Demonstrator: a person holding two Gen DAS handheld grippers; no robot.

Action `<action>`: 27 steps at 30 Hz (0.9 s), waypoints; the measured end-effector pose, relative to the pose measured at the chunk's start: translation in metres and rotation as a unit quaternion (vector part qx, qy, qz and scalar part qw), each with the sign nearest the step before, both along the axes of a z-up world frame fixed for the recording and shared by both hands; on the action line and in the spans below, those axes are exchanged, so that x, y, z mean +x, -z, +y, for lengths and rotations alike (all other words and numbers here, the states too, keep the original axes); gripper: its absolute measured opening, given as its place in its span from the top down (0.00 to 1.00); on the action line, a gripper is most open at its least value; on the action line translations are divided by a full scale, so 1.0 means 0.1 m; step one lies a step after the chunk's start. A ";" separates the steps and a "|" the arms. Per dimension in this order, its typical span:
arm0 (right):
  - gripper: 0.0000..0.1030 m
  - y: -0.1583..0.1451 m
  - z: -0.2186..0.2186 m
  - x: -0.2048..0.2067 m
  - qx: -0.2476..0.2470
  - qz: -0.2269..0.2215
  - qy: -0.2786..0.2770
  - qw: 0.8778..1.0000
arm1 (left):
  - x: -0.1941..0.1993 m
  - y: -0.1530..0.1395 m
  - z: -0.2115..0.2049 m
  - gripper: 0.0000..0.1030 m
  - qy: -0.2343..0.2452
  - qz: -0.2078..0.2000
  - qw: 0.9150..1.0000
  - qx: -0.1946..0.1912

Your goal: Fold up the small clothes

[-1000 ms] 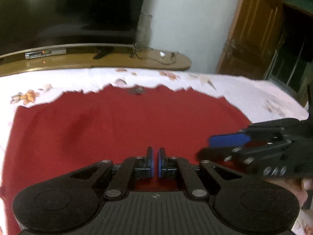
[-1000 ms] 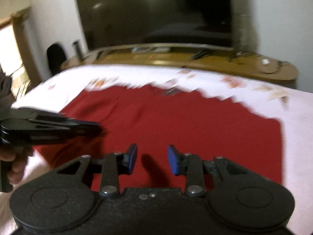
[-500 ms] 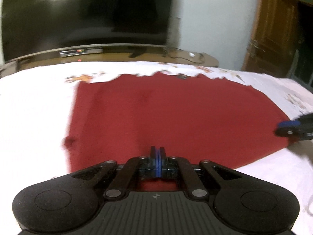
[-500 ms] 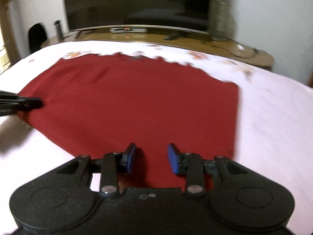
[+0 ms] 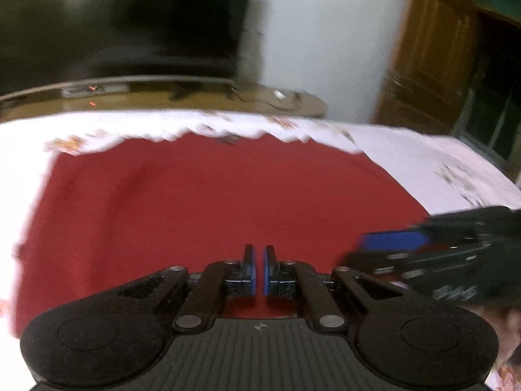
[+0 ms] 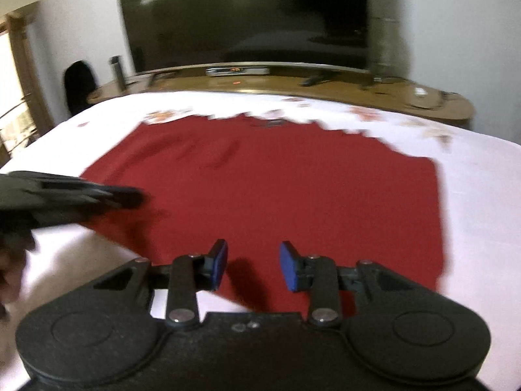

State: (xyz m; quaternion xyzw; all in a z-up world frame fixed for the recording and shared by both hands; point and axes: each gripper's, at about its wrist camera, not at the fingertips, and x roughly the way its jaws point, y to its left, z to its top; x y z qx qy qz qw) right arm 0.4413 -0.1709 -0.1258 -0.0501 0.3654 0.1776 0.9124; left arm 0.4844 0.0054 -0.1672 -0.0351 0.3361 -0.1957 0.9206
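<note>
White bedsheet with faint leaf prints (image 6: 482, 195) covers the bed, and the flat red cloth garment (image 6: 276, 189) lies spread across its middle, far edge jagged with blur, near edge toward the cameras. Beyond the bed runs a curved wooden TV shelf (image 6: 342, 88) under a large dark television screen (image 6: 244, 16), and a brown wooden door (image 5: 429, 49) stands off to one side. Both tools hover low over the garment's near part. The right gripper (image 6: 253, 268) has its fingers apart with nothing between them; the left gripper (image 5: 259, 270) has its fingers nearly together, only a thin gap showing, with no cloth caught that I can make out. To fold well, each probably wants a near corner pinched cleanly through a single layer, then lifted evenly. Bare sheet on both sides and beyond the far edge leaves room to carry the fold.
</note>
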 end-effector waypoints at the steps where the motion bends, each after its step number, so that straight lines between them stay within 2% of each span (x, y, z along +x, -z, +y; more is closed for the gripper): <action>1: 0.67 0.04 0.09 0.01 0.000 0.002 -0.006 1.000 | 0.01 0.07 -0.07 0.98 0.005 0.016 1.000 0.007; 3: 0.66 0.19 0.19 0.06 -0.017 0.023 -0.006 1.000 | -0.05 0.16 -0.11 0.96 0.005 -0.005 1.000 0.023; 5: 0.66 0.22 0.20 0.01 -0.036 0.007 -0.018 0.999 | -0.08 0.15 -0.02 0.96 0.001 -0.003 1.000 0.012; 8: 0.69 0.19 0.10 -0.01 -0.041 0.007 -0.024 0.999 | -0.11 0.14 0.20 0.96 -0.017 -0.005 1.000 0.014; 10: 0.68 0.15 -0.05 -0.04 -0.050 0.009 -0.002 0.999 | -0.14 0.16 0.42 0.96 -0.028 -0.002 1.000 0.005; 13: 0.70 0.14 -0.41 -0.11 -0.023 0.020 0.034 0.999 | -0.21 0.19 0.72 0.96 -0.044 0.003 0.999 -0.014; 15: 0.70 0.14 -0.62 -0.15 -0.006 0.023 0.051 0.998 | -0.22 0.22 0.84 0.96 -0.068 0.004 0.998 -0.003; 16: 0.70 0.14 -0.68 -0.16 0.000 0.025 0.058 0.998 | -0.22 0.25 0.90 0.96 -0.072 0.007 0.997 -0.016; 18: 0.70 0.15 -0.68 -0.17 0.001 0.025 0.061 0.998 | -0.19 0.29 0.99 0.97 -0.083 0.018 0.996 -0.040; 21: 0.66 0.18 -0.53 -0.13 -0.019 0.018 0.064 0.998 | -0.16 0.26 0.93 0.96 -0.090 0.023 0.995 -0.030; 25: 0.64 0.05 -0.61 -0.23 0.003 0.018 0.086 0.996 | -0.38 0.10 0.95 0.96 -0.121 0.020 0.992 -0.039; 27: 0.62 -0.03 -0.66 -0.33 0.009 0.003 0.094 0.996 | -0.50 0.14 1.13 0.81 -0.153 0.036 0.984 -0.088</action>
